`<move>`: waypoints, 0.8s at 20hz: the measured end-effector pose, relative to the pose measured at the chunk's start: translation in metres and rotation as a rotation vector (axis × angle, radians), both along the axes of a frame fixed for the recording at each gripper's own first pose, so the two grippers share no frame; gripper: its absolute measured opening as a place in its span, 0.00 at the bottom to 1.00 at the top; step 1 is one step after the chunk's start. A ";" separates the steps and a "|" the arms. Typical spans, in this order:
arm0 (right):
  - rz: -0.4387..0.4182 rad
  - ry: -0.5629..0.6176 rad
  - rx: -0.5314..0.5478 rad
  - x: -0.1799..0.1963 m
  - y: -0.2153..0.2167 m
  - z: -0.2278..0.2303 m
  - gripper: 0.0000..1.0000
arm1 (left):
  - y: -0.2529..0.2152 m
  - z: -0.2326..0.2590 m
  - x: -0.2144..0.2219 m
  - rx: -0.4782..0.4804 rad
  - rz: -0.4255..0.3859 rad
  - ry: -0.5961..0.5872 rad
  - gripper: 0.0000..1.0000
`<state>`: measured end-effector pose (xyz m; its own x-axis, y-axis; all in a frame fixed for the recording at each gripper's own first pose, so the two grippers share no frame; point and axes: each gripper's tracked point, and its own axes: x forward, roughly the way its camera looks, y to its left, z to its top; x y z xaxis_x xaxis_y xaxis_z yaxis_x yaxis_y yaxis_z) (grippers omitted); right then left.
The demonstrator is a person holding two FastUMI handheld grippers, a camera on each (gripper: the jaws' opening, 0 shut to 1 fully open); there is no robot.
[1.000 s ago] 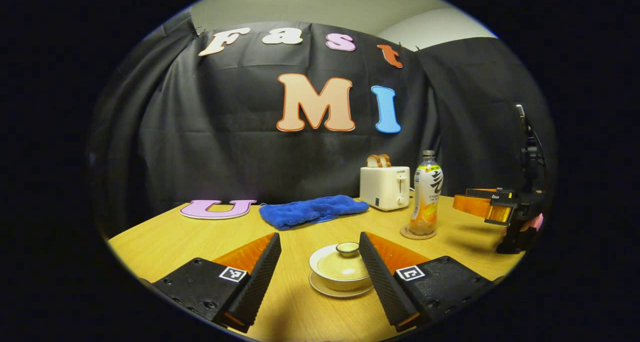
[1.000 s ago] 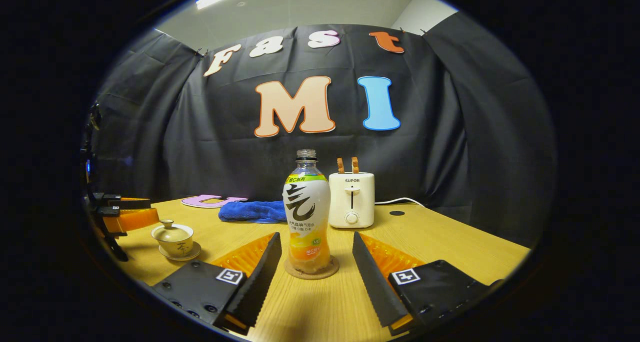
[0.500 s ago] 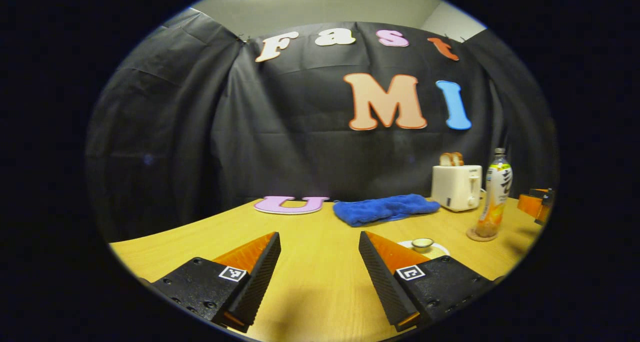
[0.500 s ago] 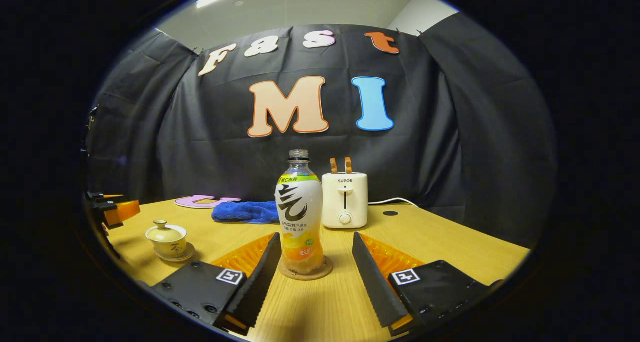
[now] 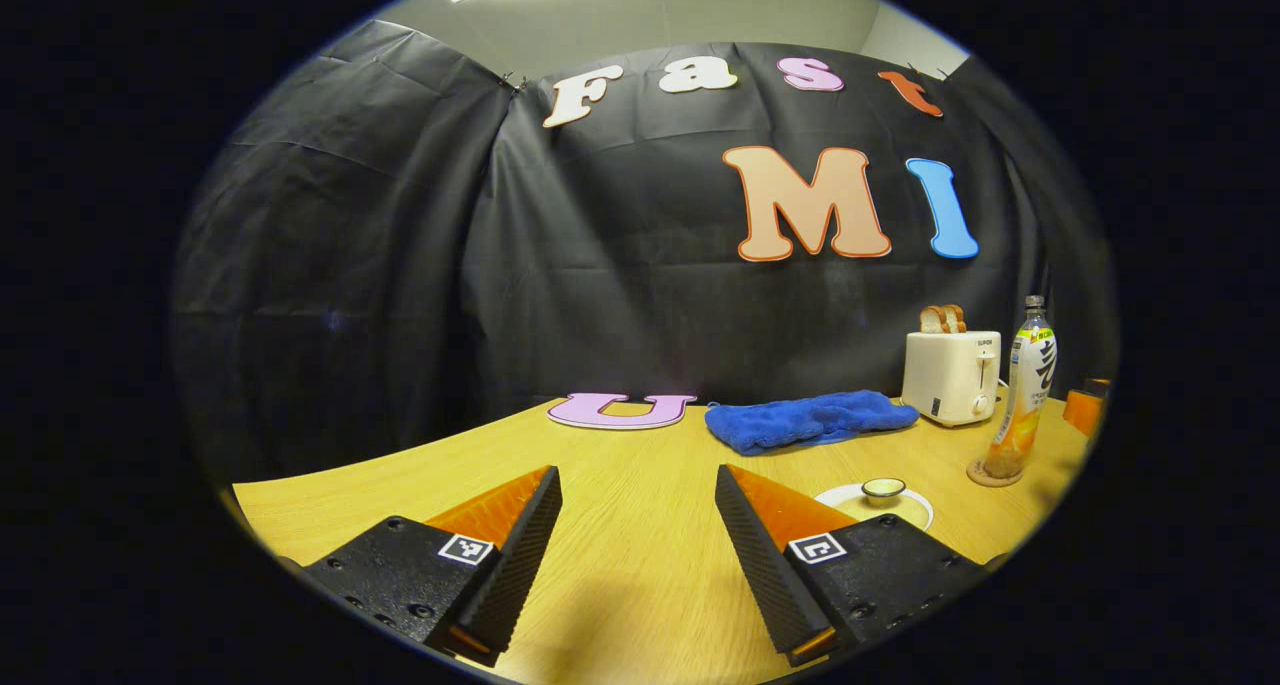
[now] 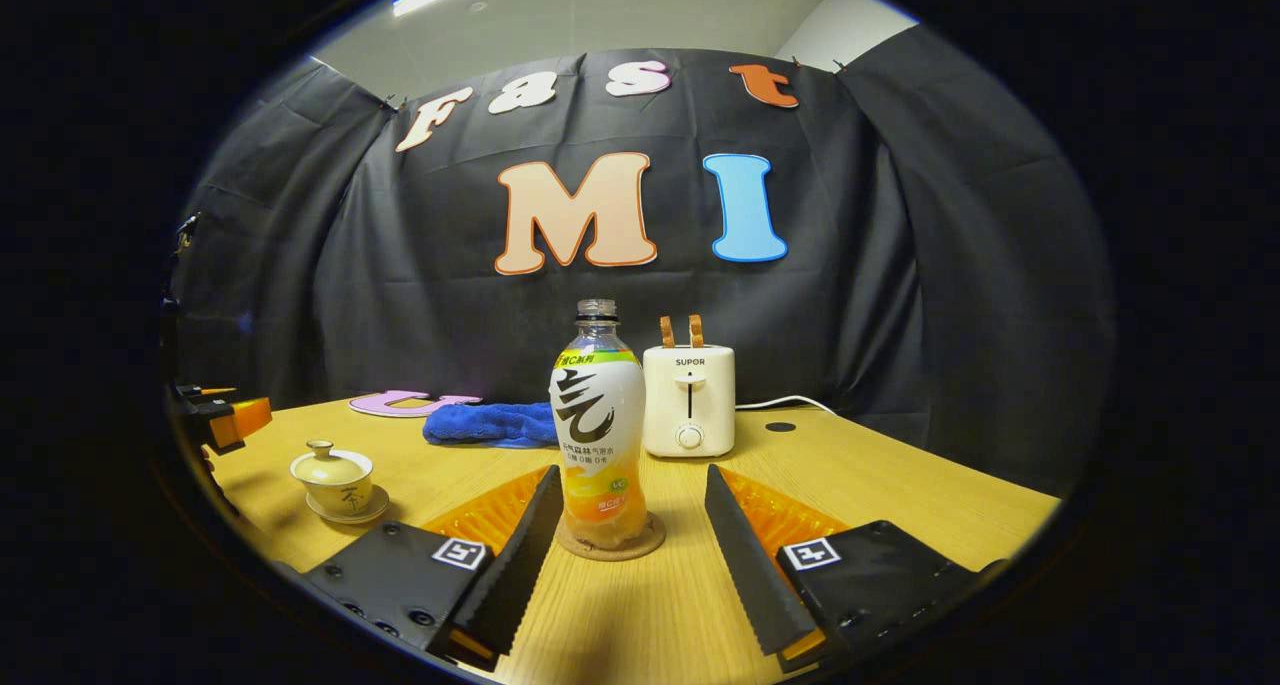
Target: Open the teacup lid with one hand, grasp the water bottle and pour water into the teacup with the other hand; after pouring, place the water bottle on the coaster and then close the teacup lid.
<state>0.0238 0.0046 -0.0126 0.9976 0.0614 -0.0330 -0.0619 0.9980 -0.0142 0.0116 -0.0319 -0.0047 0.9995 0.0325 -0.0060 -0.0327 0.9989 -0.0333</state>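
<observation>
In the left gripper view, the left gripper [image 5: 638, 555] has its jaws wide open with nothing but bare counter [image 5: 640, 465] between them. Past the jaws lies a pink letter cutout [image 5: 620, 410], and a little to the right of it a blue cloth [image 5: 808, 420]. The teacup [image 5: 874, 502] peeks out just behind the right jaw, its lid [image 5: 884, 488] on top and a saucer under it. Farther right stand a white toaster [image 5: 950, 377] with bread in it and the water bottle [image 5: 1020, 400] on its coaster [image 5: 992, 476]. In the right gripper view, the teacup [image 6: 334, 477] sits far off to the left of the jaws, lid on, with the other gripper near it at the edge. The right gripper [image 6: 630, 555] is open too, and the water bottle [image 6: 598, 430] stands upright on the coaster [image 6: 610, 542] just ahead, between the jaw tips, which do not touch it. The toaster [image 6: 688, 400] is behind the bottle, slightly to the right.
</observation>
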 end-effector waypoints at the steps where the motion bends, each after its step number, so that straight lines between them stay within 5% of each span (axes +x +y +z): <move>1: -0.004 -0.001 -0.001 0.000 -0.001 0.000 0.88 | 0.000 0.000 0.001 0.000 -0.001 0.000 0.91; 4: -0.009 0.000 -0.002 0.000 -0.001 0.000 0.94 | -0.002 0.000 0.000 -0.001 -0.008 0.000 0.91; 7: -0.009 0.000 -0.002 0.000 0.000 0.000 0.88 | -0.003 -0.001 0.001 -0.002 -0.009 0.000 0.91; 16: -0.009 0.001 -0.002 -0.002 -0.001 0.000 0.92 | -0.004 -0.001 0.002 -0.002 -0.014 0.000 0.91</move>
